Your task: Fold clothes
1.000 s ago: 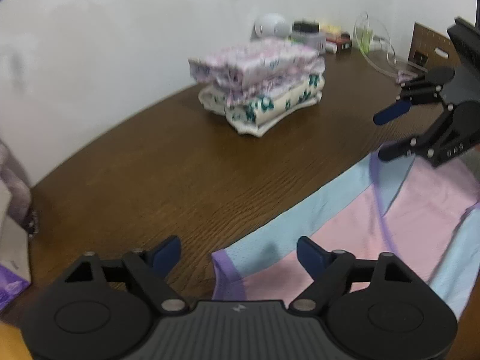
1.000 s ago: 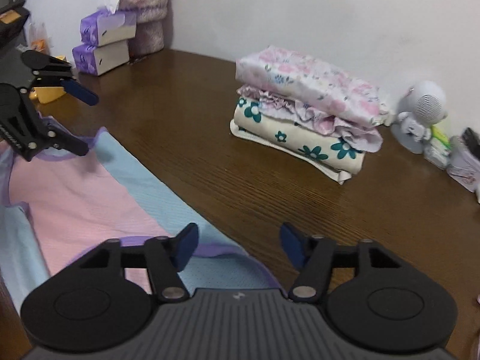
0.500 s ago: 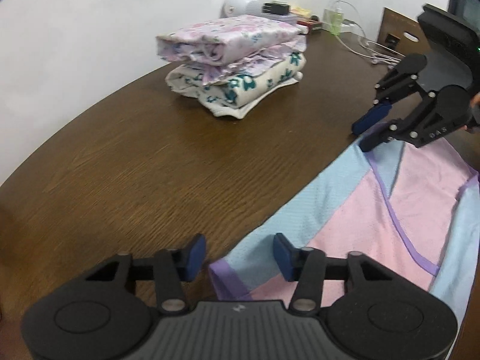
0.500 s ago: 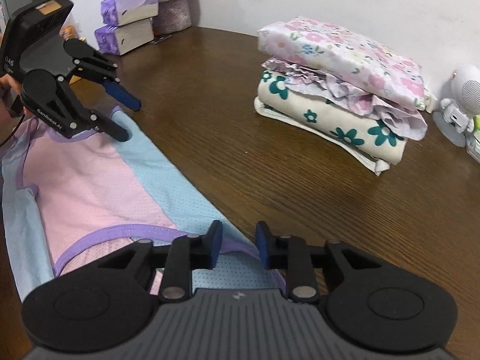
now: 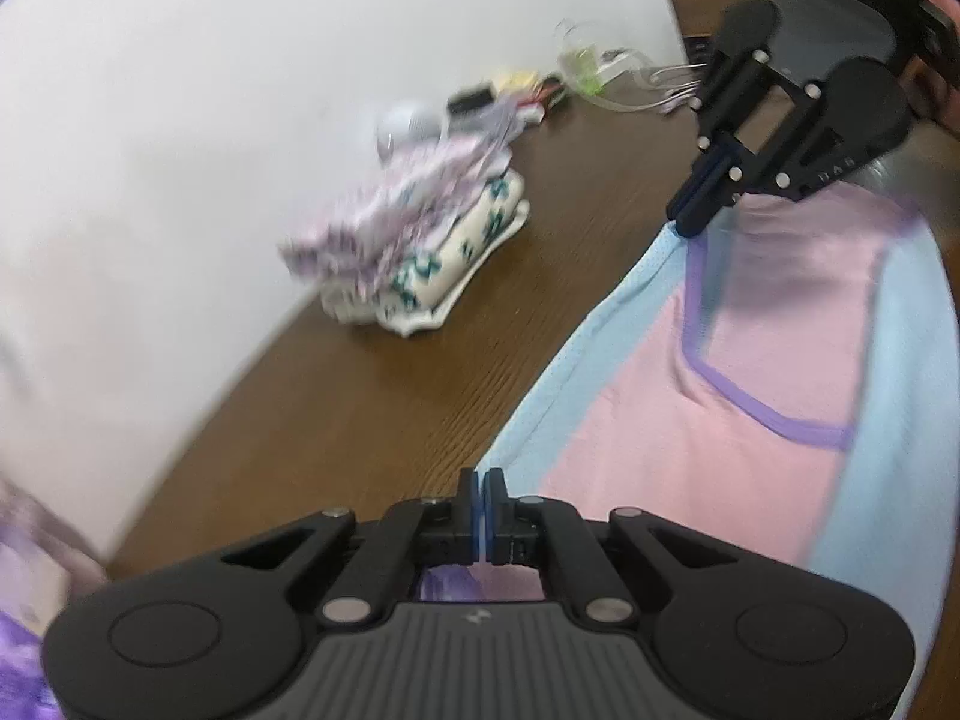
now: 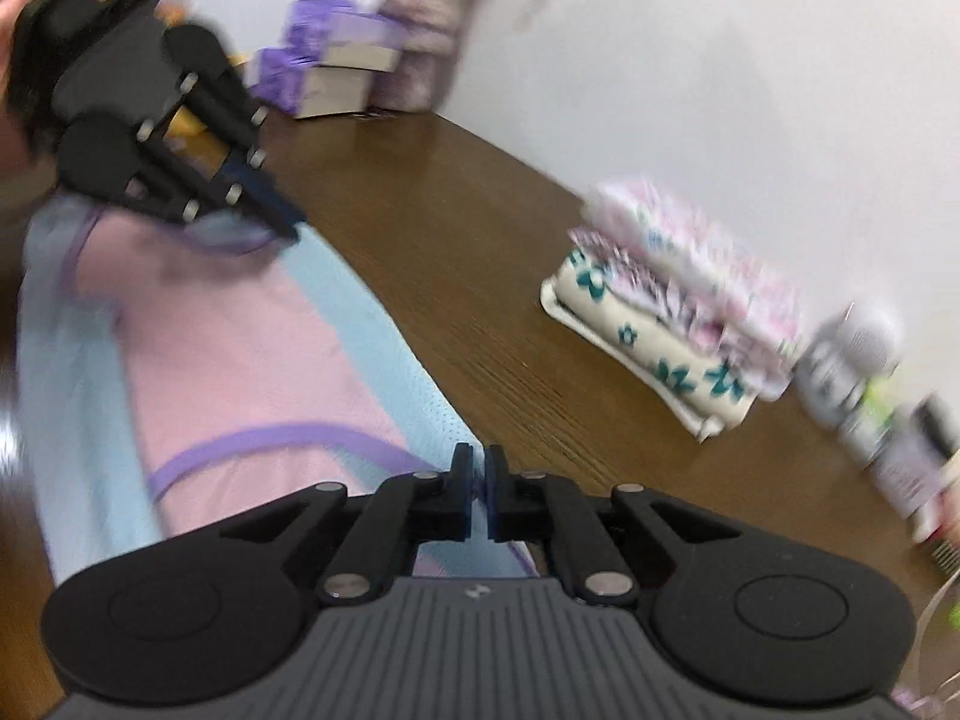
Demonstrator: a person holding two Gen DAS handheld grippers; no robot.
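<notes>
Lying spread across the near part of the brown wooden table (image 5: 384,396), a pink, light-blue and purple garment (image 5: 708,432) is being pinched along its far blue edge at two points. One corner of that edge is being clamped by the left gripper (image 5: 482,483), whose blue pads have just been closing and are now being pressed together on the cloth at the purple-trimmed corner. In the right wrist view the same gripper (image 6: 273,210) is being seen from the other side, its fingers clenched at the far end of the blue strip, with the cloth gathered up slightly beneath them.

The other corner is being gripped by the right gripper (image 6: 478,462), whose jaws have likewise just been closing; only a thin sliver of blue fabric is being shown between the pads. From the left wrist camera that gripper (image 5: 690,222) is being seen tilted downward with its dark blue tips nipping the garment's corner, just where the purple band meets the blue.

Well apart from the garment, toward the white wall, a stack of folded floral clothes (image 6: 678,324) is being kept on the table. Further along the wall, small items are being blurred too heavily to identify with certainty, though one of them is probably a small white round-headed figure (image 6: 852,360). At the opposite end, purple tissue boxes (image 6: 318,60) are being stacked against the wall.
</notes>
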